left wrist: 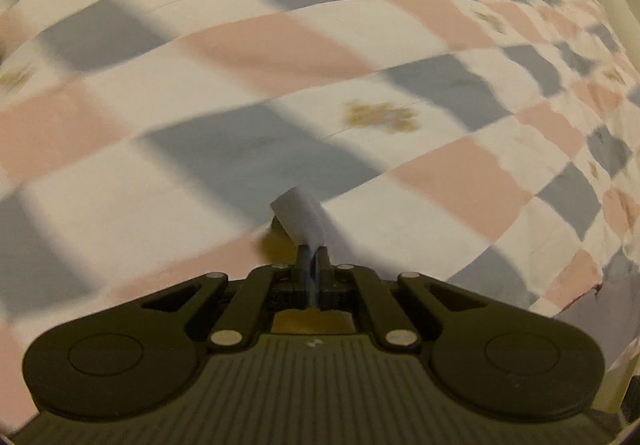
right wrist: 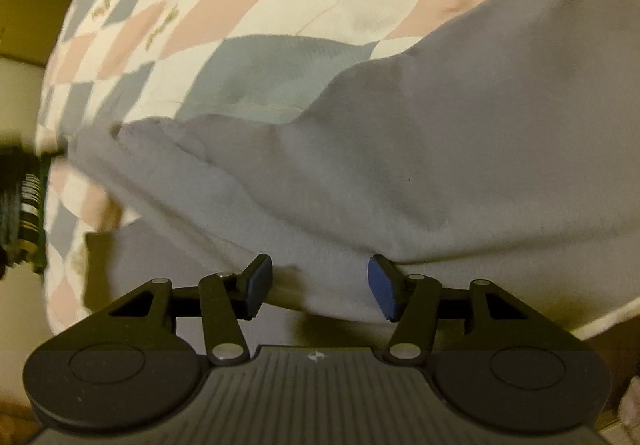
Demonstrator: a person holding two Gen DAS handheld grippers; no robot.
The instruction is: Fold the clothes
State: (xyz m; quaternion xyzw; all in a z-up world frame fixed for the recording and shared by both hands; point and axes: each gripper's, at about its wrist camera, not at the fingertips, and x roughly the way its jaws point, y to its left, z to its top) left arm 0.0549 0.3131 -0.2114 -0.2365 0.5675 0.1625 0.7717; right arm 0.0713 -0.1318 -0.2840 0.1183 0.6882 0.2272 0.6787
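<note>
Left wrist view first: the left hand-held gripper [left wrist: 311, 257] has its jaws pinched together on a small corner of pale grey cloth [left wrist: 301, 216], which sticks up as a little flap just past the fingertips. Under it is a bed covered with a checked bedspread [left wrist: 280, 45] in pink, grey-blue and cream squares, some with little tan motifs. The picture is motion-blurred, so finer detail on the spread is mushy. At the far right edge of the bed there's a bit more of the grey fabric, and a blurry jumble at the top right corner that I can't make out.

Right wrist view: the right hand-held gripper [right wrist: 320, 285] is wide open, its blue pads [right wrist: 381, 287] well apart and nothing between them. The grey cloth [right wrist: 420, 165] is a big soft garment, looks fleecy, bunched up in folds right in front of the fingers, spread across the bedspread [right wrist: 248, 5] and filling most of the picture. Its lower edge sits just beyond the pads; can't tell whether they're actually touching it. At the left edge of the bed there's a dark object, too blurred to identify.
</note>
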